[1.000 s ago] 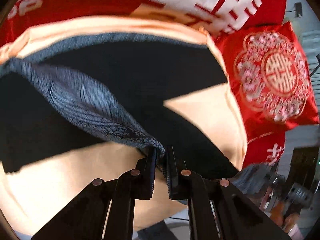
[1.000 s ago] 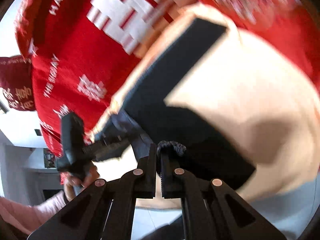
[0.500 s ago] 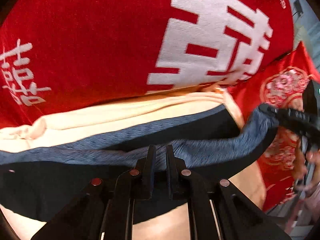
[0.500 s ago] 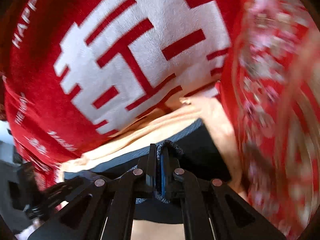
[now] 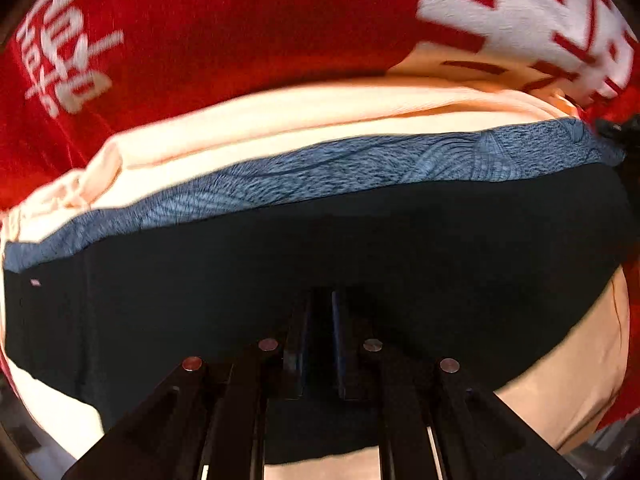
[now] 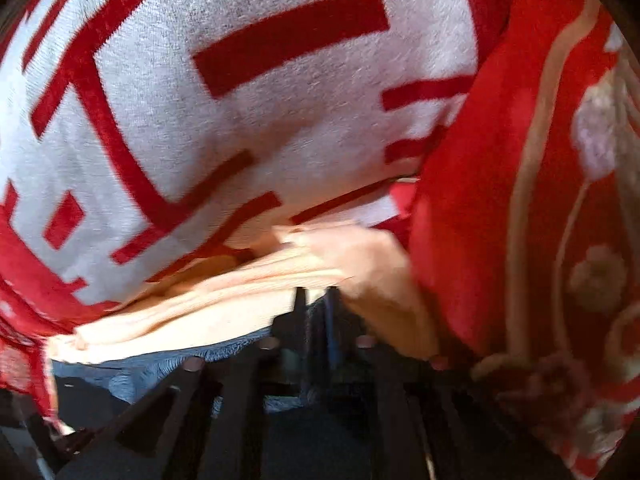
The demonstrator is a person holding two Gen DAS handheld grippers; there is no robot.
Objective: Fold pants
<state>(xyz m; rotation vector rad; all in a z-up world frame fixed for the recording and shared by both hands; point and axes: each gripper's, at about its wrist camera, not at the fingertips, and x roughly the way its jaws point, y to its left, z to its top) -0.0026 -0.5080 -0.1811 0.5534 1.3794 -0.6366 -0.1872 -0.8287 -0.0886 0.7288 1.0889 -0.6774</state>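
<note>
The pants are black with a blue-grey patterned waistband. They lie spread on a peach cushion. My left gripper is low over the black fabric, its jaws nearly together on the cloth. In the right wrist view my right gripper is shut on the blue-grey waistband at the pants' far right corner, pressed close to the peach cushion. The right gripper's tip shows at the right edge of the left wrist view.
A red blanket with large white characters backs the cushion, also in the left wrist view. A red embroidered pillow lies right of the right gripper.
Both grippers carried the waistband edge forward and down toward the back of the cushion. The raised fold now lies flat, and the cameras are much closer to the blanket.
</note>
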